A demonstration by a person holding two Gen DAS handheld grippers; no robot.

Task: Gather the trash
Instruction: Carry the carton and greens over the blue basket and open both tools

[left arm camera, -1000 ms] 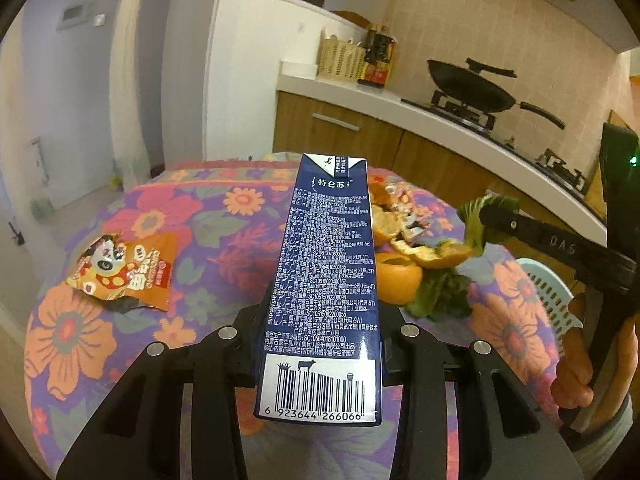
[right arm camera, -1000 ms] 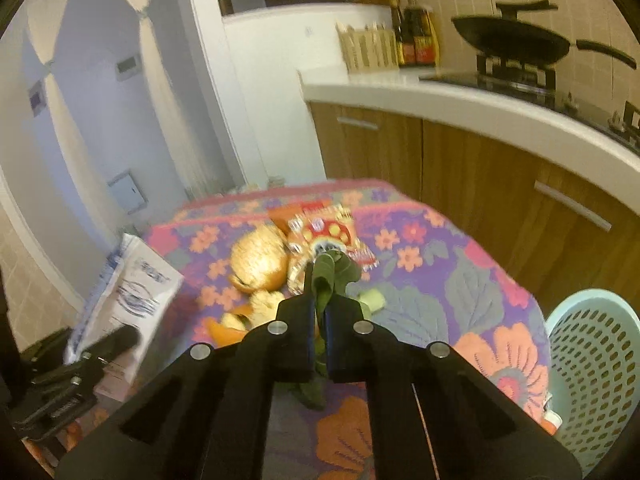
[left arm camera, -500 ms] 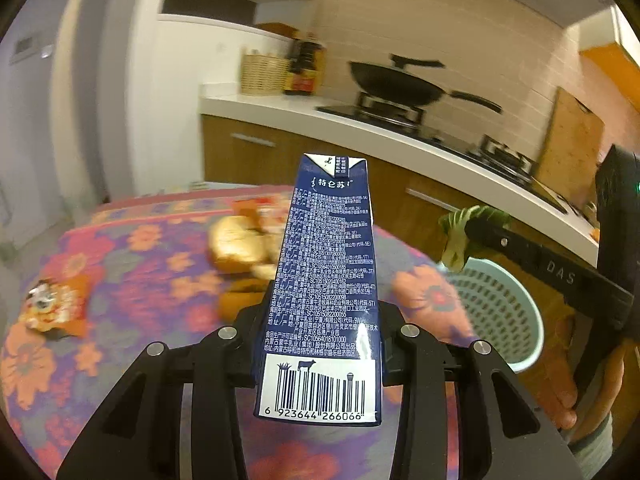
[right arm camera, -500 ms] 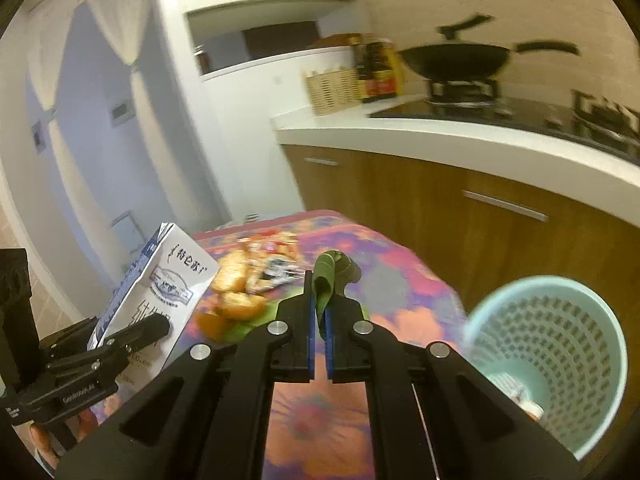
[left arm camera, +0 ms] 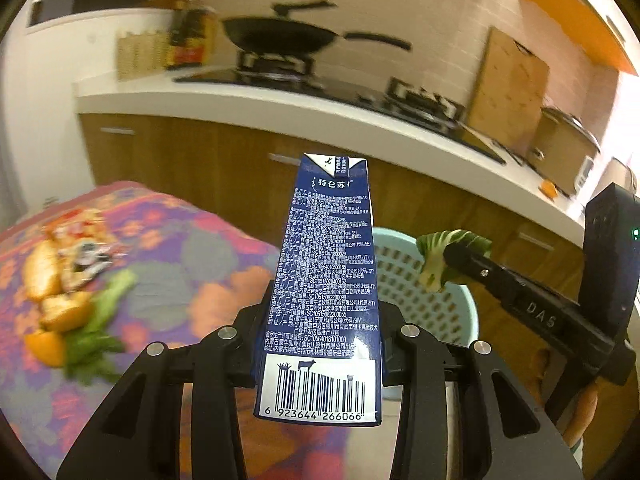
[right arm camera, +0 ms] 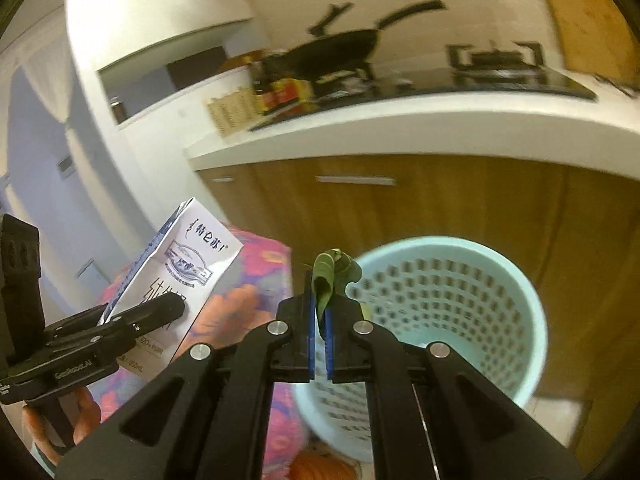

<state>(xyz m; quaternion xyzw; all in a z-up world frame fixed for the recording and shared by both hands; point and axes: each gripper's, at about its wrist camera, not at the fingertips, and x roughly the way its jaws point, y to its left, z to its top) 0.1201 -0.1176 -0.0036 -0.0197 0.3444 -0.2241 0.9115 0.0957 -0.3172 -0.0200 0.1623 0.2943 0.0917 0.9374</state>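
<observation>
My left gripper [left arm camera: 320,332] is shut on a tall dark-blue milk carton [left arm camera: 326,280], held upright in the air beyond the table edge; the carton's white face shows in the right wrist view [right arm camera: 180,276]. My right gripper [right arm camera: 319,312] is shut on a green vegetable leaf [right arm camera: 330,276], which also shows in the left wrist view [left arm camera: 444,260]. Both are held over or beside the rim of a light-blue perforated trash basket [right arm camera: 460,300], seen behind the carton in the left wrist view [left arm camera: 404,276].
The floral-cloth table [left arm camera: 208,248] lies to the left with orange peels [left arm camera: 56,308], green leaves [left arm camera: 100,320] and a snack wrapper [left arm camera: 84,248]. A wooden kitchen counter [left arm camera: 240,160] with stove and wok [left arm camera: 288,38] stands behind the basket.
Both grippers swung right, away from the table and toward the basket, still holding the carton and the leaf. The basket is now close in front of both.
</observation>
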